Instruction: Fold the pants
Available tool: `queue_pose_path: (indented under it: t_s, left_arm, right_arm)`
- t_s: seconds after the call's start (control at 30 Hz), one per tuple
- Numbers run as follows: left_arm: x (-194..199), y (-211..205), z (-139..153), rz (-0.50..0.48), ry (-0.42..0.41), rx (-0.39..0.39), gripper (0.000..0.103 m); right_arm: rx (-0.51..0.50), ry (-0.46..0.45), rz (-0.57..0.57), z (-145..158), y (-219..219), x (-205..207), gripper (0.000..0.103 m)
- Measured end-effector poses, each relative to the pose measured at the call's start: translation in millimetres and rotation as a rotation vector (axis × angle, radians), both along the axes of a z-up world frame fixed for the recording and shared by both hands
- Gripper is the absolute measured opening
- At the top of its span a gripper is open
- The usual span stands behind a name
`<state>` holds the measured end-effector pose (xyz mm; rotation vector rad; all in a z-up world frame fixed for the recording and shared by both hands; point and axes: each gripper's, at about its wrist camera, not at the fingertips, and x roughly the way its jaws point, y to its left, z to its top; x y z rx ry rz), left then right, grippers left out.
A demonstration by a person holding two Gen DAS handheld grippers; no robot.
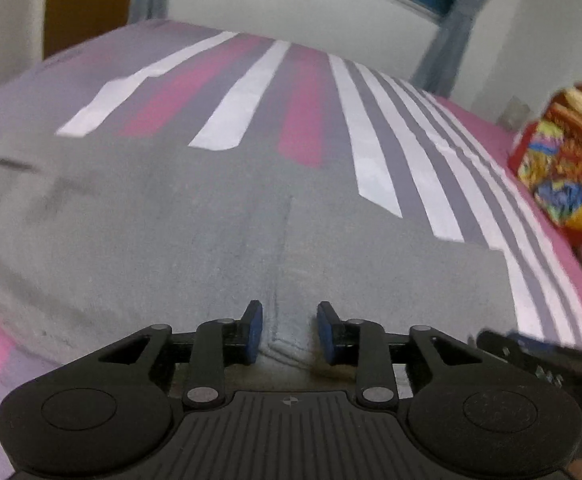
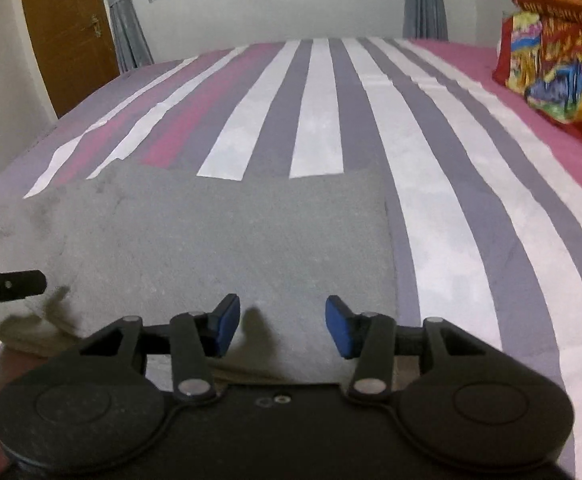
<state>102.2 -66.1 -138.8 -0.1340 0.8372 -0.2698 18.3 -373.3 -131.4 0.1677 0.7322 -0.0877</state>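
Grey pants (image 1: 195,240) lay spread flat on a bed (image 2: 471,184) covered in pink, white and grey stripes, near its front edge. Left hand-held gripper (image 1: 289,330) hovered narrowly parted over a seam at the garment's near hem, blue pads clear of the cloth. Right hand-held gripper (image 2: 282,326) stood moderately wide above the fabric, gripping nothing; colourful cushions (image 2: 551,64) sat far right.

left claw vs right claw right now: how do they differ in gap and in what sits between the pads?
Gap: the left claw stands narrower than the right claw.
Between the pads: a raised seam fold of the grey pants sits in the left claw, untouched by either pad; the right claw spans flat cloth near the pants' right edge.
Shared: both are open, have blue pads, and point down over the pants on the striped bed.
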Motion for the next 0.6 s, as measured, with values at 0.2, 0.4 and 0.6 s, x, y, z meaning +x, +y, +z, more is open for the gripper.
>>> queue_pose_path:
  t_s: [0.2,0.4,0.6]
  left_arm:
    - [12,7,-19,0.042,0.07,0.041,0.044]
    - [0,24,-5,0.064,0.073,-0.007,0.044]
    - [-15,67,-6,0.134,0.076,0.003,0.044]
  right_arm:
    - [-0.052,0.059,0.028,-19,14,6,0.053]
    - [0.004,0.033,0.03,-5,19,-4,0.055]
    - [0.027,0.022,0.062,0,42,9,0.055]
